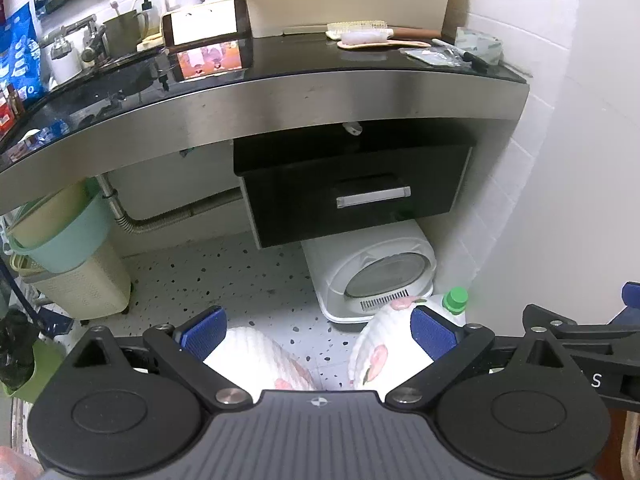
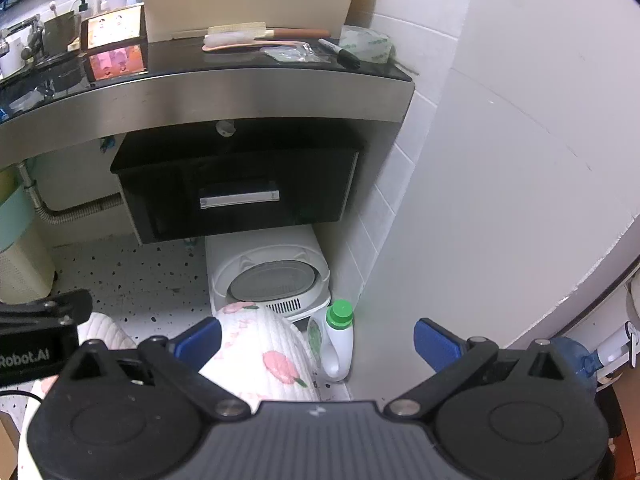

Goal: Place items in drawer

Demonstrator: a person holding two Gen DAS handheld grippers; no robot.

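Both the left tongs (image 1: 318, 330) and right tongs (image 2: 318, 342) gape empty, well short of the shut drawer (image 1: 356, 196); brushes (image 1: 360, 36) lie far on the worktop (image 1: 280, 60).

Legible marking "Robot.AI" in white lettering on the black body of the left gripper (image 2: 36, 344), at the left edge of the right wrist view. A single white letter "S" on the black body of the right gripper (image 1: 596, 364), at the right edge of the left wrist view. Print on the blue packet (image 1: 18, 52) left of the countertop cannot be read.
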